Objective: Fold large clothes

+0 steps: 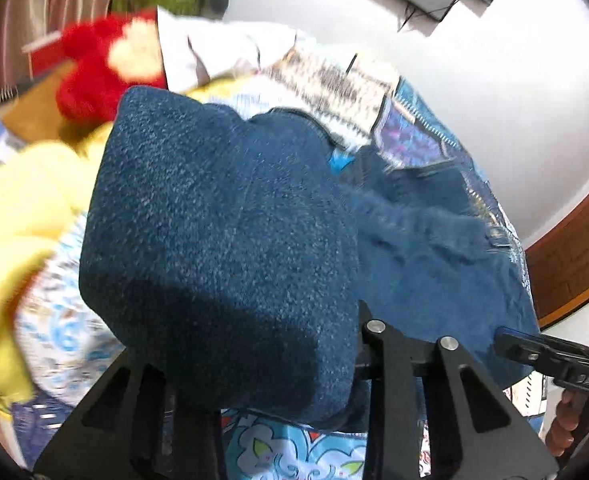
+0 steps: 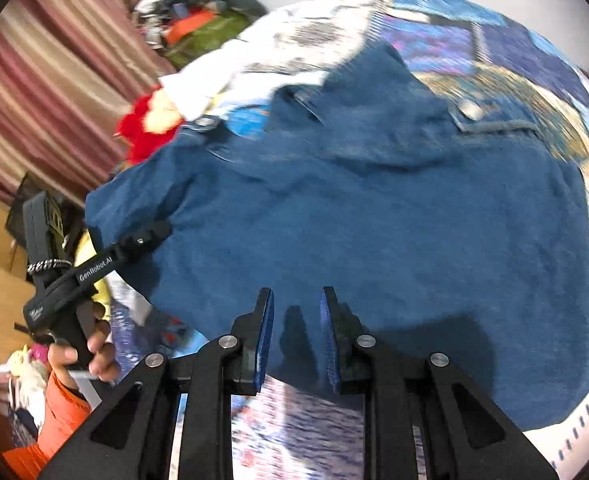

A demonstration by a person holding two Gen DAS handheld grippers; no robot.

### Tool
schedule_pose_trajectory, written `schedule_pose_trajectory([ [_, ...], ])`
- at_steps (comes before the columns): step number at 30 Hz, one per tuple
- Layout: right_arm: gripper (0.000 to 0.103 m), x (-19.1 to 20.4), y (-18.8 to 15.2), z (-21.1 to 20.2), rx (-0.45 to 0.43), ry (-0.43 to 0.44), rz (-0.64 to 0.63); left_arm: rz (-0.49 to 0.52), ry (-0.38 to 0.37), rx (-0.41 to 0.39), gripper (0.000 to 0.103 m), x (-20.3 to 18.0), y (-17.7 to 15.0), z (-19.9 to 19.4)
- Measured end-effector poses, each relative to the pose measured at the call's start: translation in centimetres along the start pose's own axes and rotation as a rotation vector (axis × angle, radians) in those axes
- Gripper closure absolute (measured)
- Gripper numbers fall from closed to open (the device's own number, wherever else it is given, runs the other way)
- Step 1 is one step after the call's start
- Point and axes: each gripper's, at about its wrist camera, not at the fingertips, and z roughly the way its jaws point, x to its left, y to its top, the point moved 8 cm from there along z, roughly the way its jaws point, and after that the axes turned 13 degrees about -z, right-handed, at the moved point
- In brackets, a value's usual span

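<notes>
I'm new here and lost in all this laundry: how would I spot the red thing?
Start at the bed with the big blue denim shirt spread on it. Look past the shirt's far edge towards the striped curtain. There sits a fuzzy red plush toy, the only bright red item.

shirt (image 2: pixel 374 220) on bedspread (image 2: pixel 474 40), toy (image 2: pixel 142 136) behind

The left gripper (image 2: pixel 156 234) has its jaws clamped on a fold of blue cloth, its handle gripped by the left hand (image 2: pixel 90 354) in an orange sleeve. The right gripper (image 2: pixel 296 340) hangs with jaws parted, holding nothing.
</notes>
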Motion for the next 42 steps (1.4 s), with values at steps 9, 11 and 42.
schedule_pose_trajectory([
  [9, 0.084, 6.5, -2.1, 10.0, 0.173, 0.144, 0.003, 0.1, 0.136, -0.092, 0.071, 0.0, 0.0, -2.8],
  [11, 0.084, 7.1, -2.0, 10.2, 0.181, 0.111, -0.037, 0.102, 0.155, -0.093, 0.071, 0.2, 0.1, -2.5],
  [42, 0.084, -11.9, -11.1, -18.9, -0.176, -0.199, 0.261, 1.036, 0.032, 0.002, 0.062, -22.7, -20.4, -0.6],
])
